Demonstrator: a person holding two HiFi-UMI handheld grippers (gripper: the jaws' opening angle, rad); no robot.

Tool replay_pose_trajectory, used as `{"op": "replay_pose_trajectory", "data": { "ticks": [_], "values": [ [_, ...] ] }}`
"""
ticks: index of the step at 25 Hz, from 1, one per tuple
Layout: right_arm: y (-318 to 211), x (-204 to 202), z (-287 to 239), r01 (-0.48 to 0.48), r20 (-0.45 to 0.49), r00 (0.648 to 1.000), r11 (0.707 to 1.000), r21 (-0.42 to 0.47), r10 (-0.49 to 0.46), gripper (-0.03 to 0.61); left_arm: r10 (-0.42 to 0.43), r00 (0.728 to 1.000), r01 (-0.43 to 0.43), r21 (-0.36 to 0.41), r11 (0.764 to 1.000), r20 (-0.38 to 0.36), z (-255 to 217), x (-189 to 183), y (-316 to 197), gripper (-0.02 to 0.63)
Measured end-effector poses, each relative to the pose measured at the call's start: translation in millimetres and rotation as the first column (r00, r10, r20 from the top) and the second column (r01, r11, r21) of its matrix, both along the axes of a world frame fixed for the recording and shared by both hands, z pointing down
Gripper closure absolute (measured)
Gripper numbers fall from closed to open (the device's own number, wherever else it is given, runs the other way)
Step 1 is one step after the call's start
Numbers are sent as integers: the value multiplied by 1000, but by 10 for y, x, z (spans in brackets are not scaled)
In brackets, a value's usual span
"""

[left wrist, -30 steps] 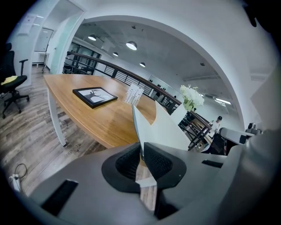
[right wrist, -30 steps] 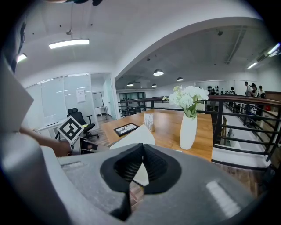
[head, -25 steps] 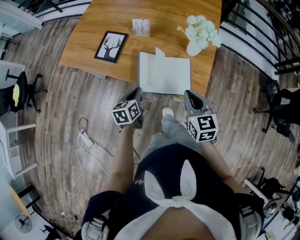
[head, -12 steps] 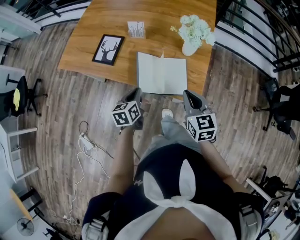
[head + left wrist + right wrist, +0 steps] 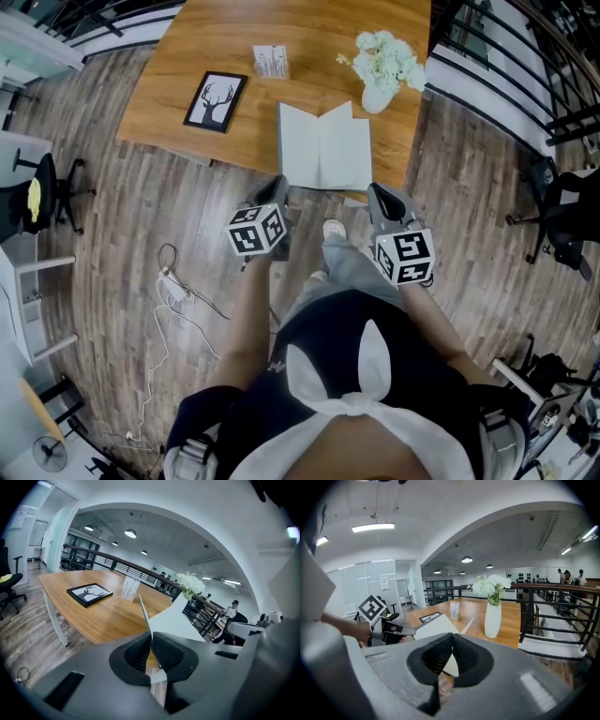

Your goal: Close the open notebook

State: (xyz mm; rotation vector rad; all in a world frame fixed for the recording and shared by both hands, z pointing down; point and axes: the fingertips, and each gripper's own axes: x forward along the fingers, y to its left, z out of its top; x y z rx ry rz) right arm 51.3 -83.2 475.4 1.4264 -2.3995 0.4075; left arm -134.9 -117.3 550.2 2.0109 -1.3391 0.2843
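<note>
1. The wooden table (image 5: 206,56) fills the head view from 10 to 1 o'clock. The task's thing sits at its near, 6 o'clock edge.
2. The notebook (image 5: 323,155) lies open there, white pages up, with one leaf (image 5: 345,114) standing off the flat towards 1 o'clock. It isn't closed yet.
3. My left gripper (image 5: 276,187) is at the notebook's 7 o'clock corner, and its jaws are pinched tight on a thin leaf that rises edge-on between the pads. To close the notebook well, I judge I should carry that leaf in an arc over the spine towards 3 o'clock. I'd keep the pinch light so the paper doesn't crease, and let go only once it lies flat.
4. My right gripper (image 5: 378,192) hangs at the 5 o'clock corner with its jaws together on nothing. It could steady the far half if the book slides.
5. A white vase of flowers (image 5: 384,73) stands just beyond the notebook at 1 o'clock. It's the one thing a wide swing might knock.
6. A framed deer picture (image 5: 217,100) at 10 o'clock is well apart.
7. A small card stand (image 5: 270,62) at 11 o'clock is also out of the way.
</note>
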Motion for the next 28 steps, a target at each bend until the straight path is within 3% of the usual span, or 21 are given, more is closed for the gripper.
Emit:
{"op": "replay_pose_trajectory", "data": {
  "ticks": [28],
  "values": [
    [-70,157,-2,-32,6,999,999,6,32,580,104,994,-103,31,994,-40,-178,477,24,583]
  ]
}}
